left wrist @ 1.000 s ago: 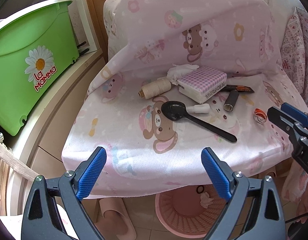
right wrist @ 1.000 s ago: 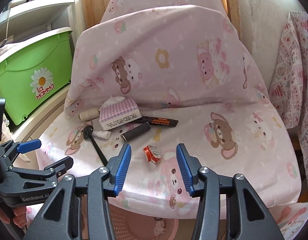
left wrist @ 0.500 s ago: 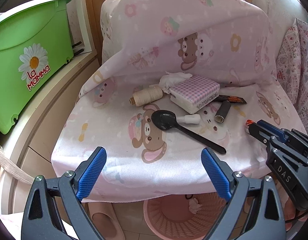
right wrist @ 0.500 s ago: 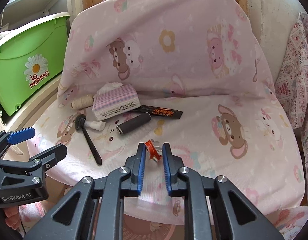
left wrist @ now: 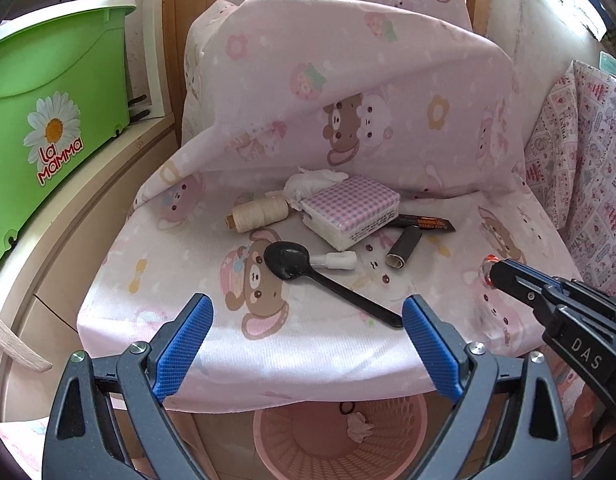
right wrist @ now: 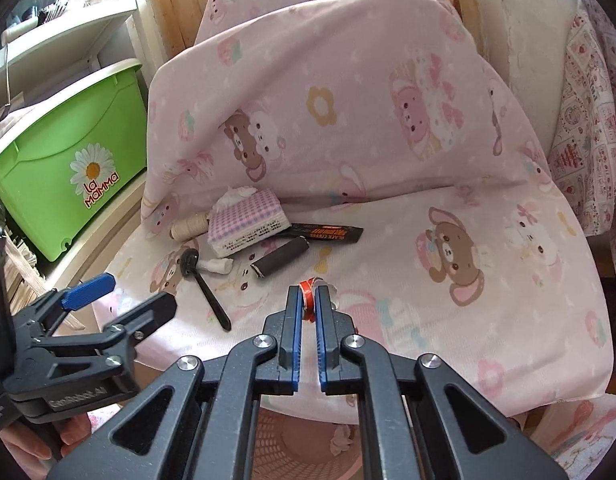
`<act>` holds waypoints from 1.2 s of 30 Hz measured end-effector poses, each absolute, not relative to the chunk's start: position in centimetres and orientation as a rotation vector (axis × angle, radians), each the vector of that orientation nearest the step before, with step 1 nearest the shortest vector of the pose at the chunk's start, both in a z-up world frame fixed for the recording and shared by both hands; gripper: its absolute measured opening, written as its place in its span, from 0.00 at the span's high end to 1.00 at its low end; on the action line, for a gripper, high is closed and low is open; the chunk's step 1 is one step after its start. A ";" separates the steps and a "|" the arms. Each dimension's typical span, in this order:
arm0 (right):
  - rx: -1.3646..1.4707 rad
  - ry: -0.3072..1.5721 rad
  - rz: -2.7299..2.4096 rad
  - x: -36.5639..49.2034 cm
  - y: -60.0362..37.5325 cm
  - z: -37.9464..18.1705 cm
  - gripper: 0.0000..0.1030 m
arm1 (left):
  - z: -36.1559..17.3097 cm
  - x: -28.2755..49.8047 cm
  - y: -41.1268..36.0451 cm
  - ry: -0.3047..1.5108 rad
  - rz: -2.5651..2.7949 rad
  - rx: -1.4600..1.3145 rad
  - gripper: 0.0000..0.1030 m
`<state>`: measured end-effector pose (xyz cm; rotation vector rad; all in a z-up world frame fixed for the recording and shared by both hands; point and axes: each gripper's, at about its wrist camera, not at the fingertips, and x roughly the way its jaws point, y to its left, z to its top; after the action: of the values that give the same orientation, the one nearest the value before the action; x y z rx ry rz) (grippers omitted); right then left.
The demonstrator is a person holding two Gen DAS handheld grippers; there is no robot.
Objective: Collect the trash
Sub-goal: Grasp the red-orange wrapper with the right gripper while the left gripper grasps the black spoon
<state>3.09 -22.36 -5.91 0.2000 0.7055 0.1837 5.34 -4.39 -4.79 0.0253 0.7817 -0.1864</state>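
My right gripper (right wrist: 306,300) is shut on a small red and clear wrapper (right wrist: 308,294) at the front of the pink chair seat (right wrist: 448,280); it also shows in the left wrist view (left wrist: 486,270). My left gripper (left wrist: 308,336) is open and empty above the seat's front edge. On the seat lie a black plastic spoon (left wrist: 308,276), a white crumpled bit (left wrist: 338,260), a black tube (left wrist: 404,246), a dark coffee sachet (left wrist: 426,222), a tissue pack (left wrist: 350,210) and a thread spool (left wrist: 259,214). A pink basket (left wrist: 340,436) holding bits of trash stands below the seat.
A green La Mamma bin (left wrist: 39,128) stands on a ledge at the left. A patterned cloth (left wrist: 580,160) hangs at the right. The chair back (right wrist: 328,100) rises behind the objects.
My right gripper has closed from open onto the red wrapper. The left gripper has drawn back slightly and stays open.
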 end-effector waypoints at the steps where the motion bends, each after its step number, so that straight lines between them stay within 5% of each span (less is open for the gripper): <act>1: 0.207 0.707 0.186 3.1 -22.5 -5.9 0.93 | -5.1 5.7 -4.6 0.796 -0.186 0.017 0.08; 23: 0.182 0.730 0.172 3.3 -22.5 -6.1 0.93 | -7.8 9.1 -6.6 0.876 -0.090 0.124 0.10; 31: 0.177 0.727 0.169 3.0 -22.5 -6.1 0.93 | -7.7 8.9 -4.7 0.904 -0.097 0.066 0.39; 34: 0.175 0.728 0.167 3.0 -22.5 -6.1 0.93 | -7.4 8.7 -4.4 0.902 -0.106 0.072 0.63; 36: 0.178 0.728 0.166 2.9 -22.5 -6.1 0.93 | -7.3 8.6 -3.9 0.901 -0.119 0.062 0.90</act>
<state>2.94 -22.49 -6.08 0.1779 0.7277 0.1664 8.62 -3.93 -7.32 0.0617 0.9013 -0.1188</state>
